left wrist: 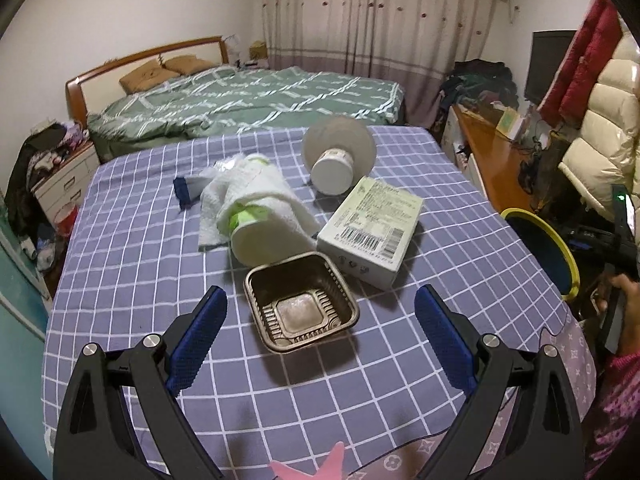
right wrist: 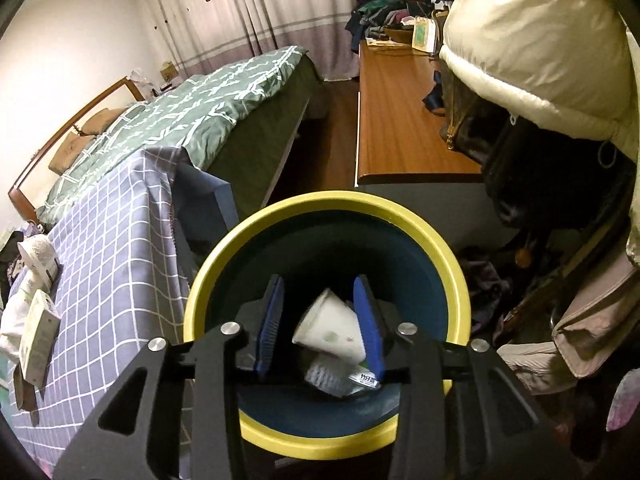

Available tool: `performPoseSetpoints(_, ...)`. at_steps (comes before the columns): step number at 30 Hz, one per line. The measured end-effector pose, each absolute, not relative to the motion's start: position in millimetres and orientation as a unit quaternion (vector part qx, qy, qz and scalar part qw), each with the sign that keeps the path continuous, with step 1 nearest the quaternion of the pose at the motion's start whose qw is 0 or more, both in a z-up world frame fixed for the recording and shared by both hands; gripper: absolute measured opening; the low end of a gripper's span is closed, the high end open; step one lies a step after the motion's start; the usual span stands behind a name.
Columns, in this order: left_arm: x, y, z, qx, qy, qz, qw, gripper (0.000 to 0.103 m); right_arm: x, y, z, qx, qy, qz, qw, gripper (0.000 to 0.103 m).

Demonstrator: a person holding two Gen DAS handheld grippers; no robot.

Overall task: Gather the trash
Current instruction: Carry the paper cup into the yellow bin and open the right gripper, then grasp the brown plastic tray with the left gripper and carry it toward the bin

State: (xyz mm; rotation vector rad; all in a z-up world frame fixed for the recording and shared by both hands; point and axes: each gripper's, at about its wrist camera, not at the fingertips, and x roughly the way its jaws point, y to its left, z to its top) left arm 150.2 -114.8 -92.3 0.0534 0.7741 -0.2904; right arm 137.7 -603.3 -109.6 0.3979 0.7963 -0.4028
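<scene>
My left gripper (left wrist: 320, 312) is open, its jaws either side of a brown plastic tray (left wrist: 301, 306) on the checked table. Behind the tray lie a white cup wrapped in a white towel (left wrist: 256, 216), a pale green box (left wrist: 372, 228) and a second white cup on a grey disc (left wrist: 334, 164). My right gripper (right wrist: 320, 312) is open above the yellow-rimmed bin (right wrist: 452, 264). A white paper cup (right wrist: 332, 330) is between its fingers, blurred, with other trash (right wrist: 340, 376) below it in the bin.
The bin's rim (left wrist: 556, 248) shows past the table's right edge. A bed (left wrist: 248, 100) stands behind the table. A wooden desk (right wrist: 400, 120), a white padded jacket (right wrist: 540, 40) and piled clothes lie to the right.
</scene>
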Motion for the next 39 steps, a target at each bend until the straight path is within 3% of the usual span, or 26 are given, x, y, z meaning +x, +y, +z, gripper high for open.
performPoseSetpoints(22,207.0,-130.6,-145.7,0.014,0.454,-0.104,0.885,0.093,146.3,-589.9,-115.9,0.191,0.393,-0.155,0.886,0.042)
performPoseSetpoints(26,212.0,-128.1,-150.1,0.012,0.461,-0.1,0.882,0.075,145.2,-590.4,-117.3,0.192,0.394,-0.153,0.886,0.042)
performPoseSetpoints(39,184.8,-130.6,-125.2,0.028,0.435,-0.131,0.89,0.072,135.1,-588.4,-111.0,0.194,0.384,-0.145,0.891,0.042)
